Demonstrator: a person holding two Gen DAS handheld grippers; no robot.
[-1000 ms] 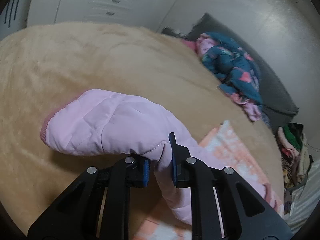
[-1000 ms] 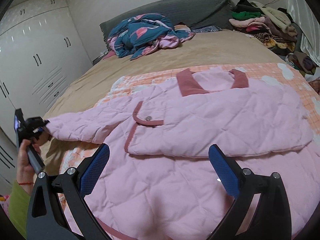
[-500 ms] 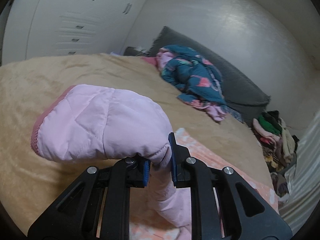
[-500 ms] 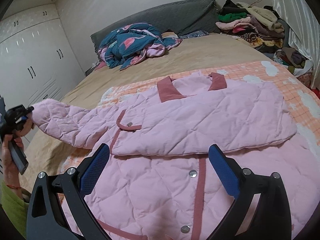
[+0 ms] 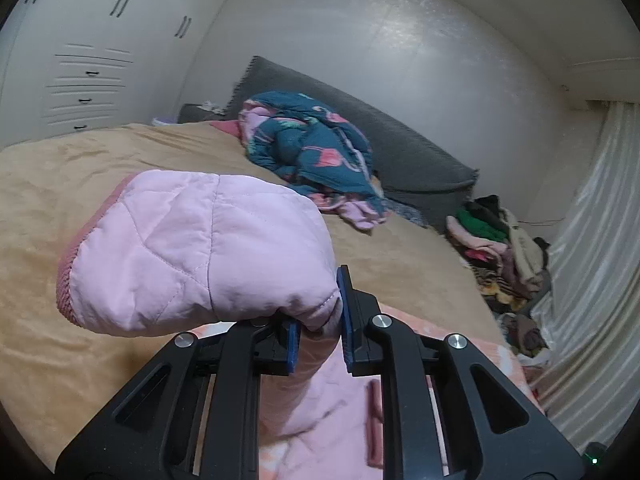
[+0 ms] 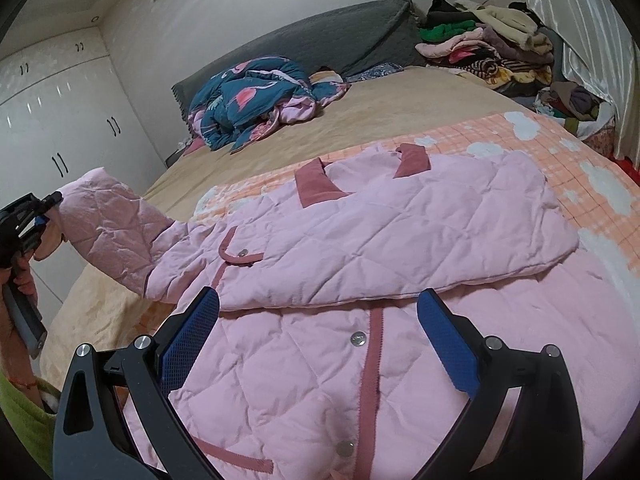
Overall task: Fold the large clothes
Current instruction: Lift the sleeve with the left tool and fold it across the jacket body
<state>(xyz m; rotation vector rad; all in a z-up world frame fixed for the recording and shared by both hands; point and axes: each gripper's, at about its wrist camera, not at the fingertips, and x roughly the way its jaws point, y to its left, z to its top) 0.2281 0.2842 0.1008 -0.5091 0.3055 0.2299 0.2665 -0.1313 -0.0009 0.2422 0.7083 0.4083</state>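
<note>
A quilted pale-pink jacket with dusty-rose trim [image 6: 400, 248] is spread front-up on an orange-and-white checked blanket [image 6: 592, 176] over the tan bedspread [image 6: 400, 108]. Its near sleeve [image 5: 200, 252] is raised off the bed, pinched at its edge between the narrowly parted blue pads of the left gripper [image 5: 318, 330], the ribbed cuff hanging free to the left. The right gripper [image 6: 318, 340] is held wide open above the jacket's snap-buttoned front, with nothing grasped. A crumpled teal patterned quilt [image 6: 248, 100] is seen near the grey headboard [image 6: 320, 36].
</note>
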